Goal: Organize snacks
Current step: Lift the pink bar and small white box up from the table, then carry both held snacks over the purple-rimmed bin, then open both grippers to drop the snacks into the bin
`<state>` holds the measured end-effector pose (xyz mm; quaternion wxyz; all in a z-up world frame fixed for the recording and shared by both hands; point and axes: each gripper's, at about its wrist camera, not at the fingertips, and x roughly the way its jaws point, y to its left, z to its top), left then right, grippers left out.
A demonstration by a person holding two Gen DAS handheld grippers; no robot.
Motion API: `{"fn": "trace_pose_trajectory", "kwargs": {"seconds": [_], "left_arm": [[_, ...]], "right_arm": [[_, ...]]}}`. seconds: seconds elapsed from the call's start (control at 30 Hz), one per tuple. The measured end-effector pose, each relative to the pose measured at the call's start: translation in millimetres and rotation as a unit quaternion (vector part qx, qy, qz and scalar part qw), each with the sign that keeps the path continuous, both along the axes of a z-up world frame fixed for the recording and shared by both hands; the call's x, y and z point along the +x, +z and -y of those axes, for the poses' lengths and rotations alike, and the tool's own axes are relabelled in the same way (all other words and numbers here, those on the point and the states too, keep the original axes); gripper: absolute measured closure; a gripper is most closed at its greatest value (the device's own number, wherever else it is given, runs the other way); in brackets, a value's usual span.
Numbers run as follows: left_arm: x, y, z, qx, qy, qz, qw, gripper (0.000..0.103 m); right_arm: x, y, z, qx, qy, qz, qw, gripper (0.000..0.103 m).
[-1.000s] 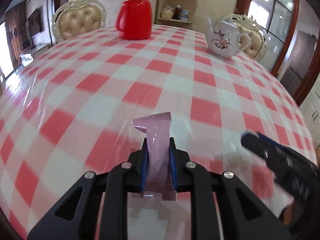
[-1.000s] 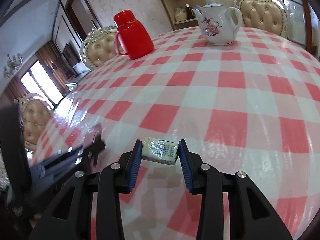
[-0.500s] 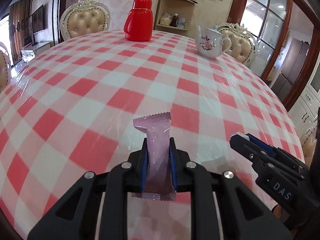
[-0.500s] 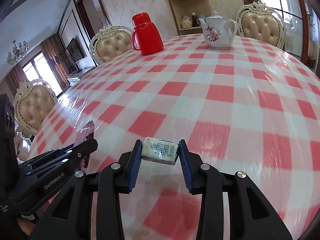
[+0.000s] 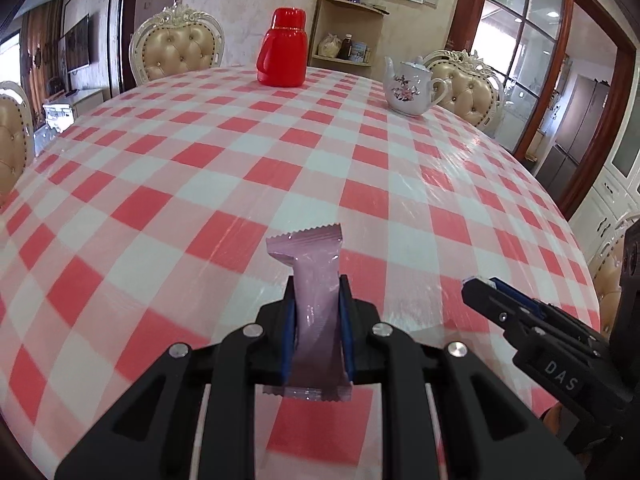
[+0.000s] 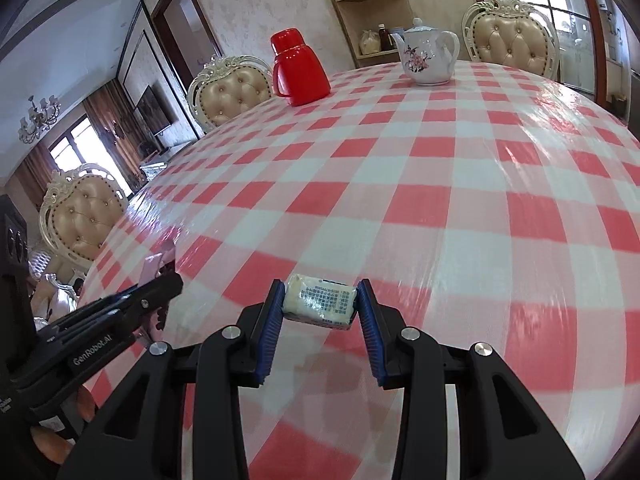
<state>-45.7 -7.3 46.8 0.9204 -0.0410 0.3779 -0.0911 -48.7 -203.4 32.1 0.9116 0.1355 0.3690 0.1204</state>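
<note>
My left gripper (image 5: 317, 292) is shut on a long pink snack packet (image 5: 316, 300), which stands lengthwise between the blue pads above the checked tablecloth (image 5: 240, 184). Its crimped top end pokes out past the fingertips. My right gripper (image 6: 321, 296) is shut on a small pale yellow wrapped snack (image 6: 320, 306) with printed text, held crosswise between its pads. Each gripper shows in the other's view: the right gripper (image 5: 480, 290) at the lower right, the left gripper (image 6: 170, 280) at the lower left with the pink packet (image 6: 154, 266) sticking up.
A red thermos jug (image 5: 283, 54) and a white flowered teapot (image 5: 412, 88) stand at the far side of the round table. Padded cream chairs (image 5: 178, 50) ring it. A corner shelf (image 5: 348, 28) with jars is behind. The table edge (image 5: 576, 248) curves at the right.
Both grippers have drawn back toward the near side of the table, so the jug and teapot look smaller and farther. Each keeps its snack in the same grip.
</note>
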Motion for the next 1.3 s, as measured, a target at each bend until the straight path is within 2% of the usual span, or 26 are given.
{"fn": "trace_pose_trajectory", "kwargs": {"seconds": [0.37, 0.43, 0.53, 0.67, 0.73, 0.87, 1.03, 1.1, 1.13, 1.17, 1.23, 1.27, 1.3], "left_arm": [[-76, 17, -13, 0.031, -0.022, 0.001, 0.9993, 0.084], [-98, 25, -25, 0.025, -0.033, 0.004, 0.9991, 0.084], [-129, 40, -50, 0.039, -0.035, 0.019, 0.9985, 0.084], [-168, 59, -109, 0.058, -0.016, 0.028, 0.9978, 0.084], [-181, 62, -141, 0.061, -0.003, 0.021, 0.9979, 0.084], [-201, 55, -201, 0.068, 0.020, -0.018, 0.9973, 0.084], [-224, 39, -260, 0.080, 0.048, -0.046, 0.9945, 0.083], [-228, 30, -277, 0.089, 0.048, -0.066, 0.9927, 0.078], [-230, 27, -285, 0.088, 0.054, -0.066, 0.9925, 0.064], [-230, 26, -293, 0.087, 0.063, -0.066, 0.9920, 0.036], [-230, 24, -304, 0.083, 0.085, -0.059, 0.9911, 0.012], [-231, 24, -313, 0.078, 0.099, -0.050, 0.9907, 0.002], [-231, 22, -320, 0.076, 0.112, -0.049, 0.9896, 0.002]], "right_arm": [[-61, 28, -24, -0.028, 0.023, 0.022, 0.999, 0.066], [-73, 36, -39, -0.036, 0.046, 0.027, 0.998, 0.066], [-94, 52, -76, -0.050, 0.102, 0.047, 0.992, 0.066], [-120, 64, -140, -0.064, 0.198, 0.066, 0.976, 0.066], [-135, 65, -179, -0.067, 0.256, 0.067, 0.962, 0.066], [-163, 60, -244, -0.082, 0.346, 0.058, 0.933, 0.066], [-196, 52, -315, -0.113, 0.424, 0.053, 0.897, 0.066], [-202, 47, -335, -0.118, 0.442, 0.049, 0.888, 0.065], [-205, 44, -346, -0.120, 0.449, 0.047, 0.884, 0.061], [-207, 42, -354, -0.126, 0.454, 0.045, 0.881, 0.055], [-211, 39, -363, -0.134, 0.454, 0.048, 0.880, 0.021], [-211, 37, -364, -0.136, 0.454, 0.048, 0.879, 0.019], [-211, 35, -367, -0.137, 0.456, 0.044, 0.878, 0.018]]}}
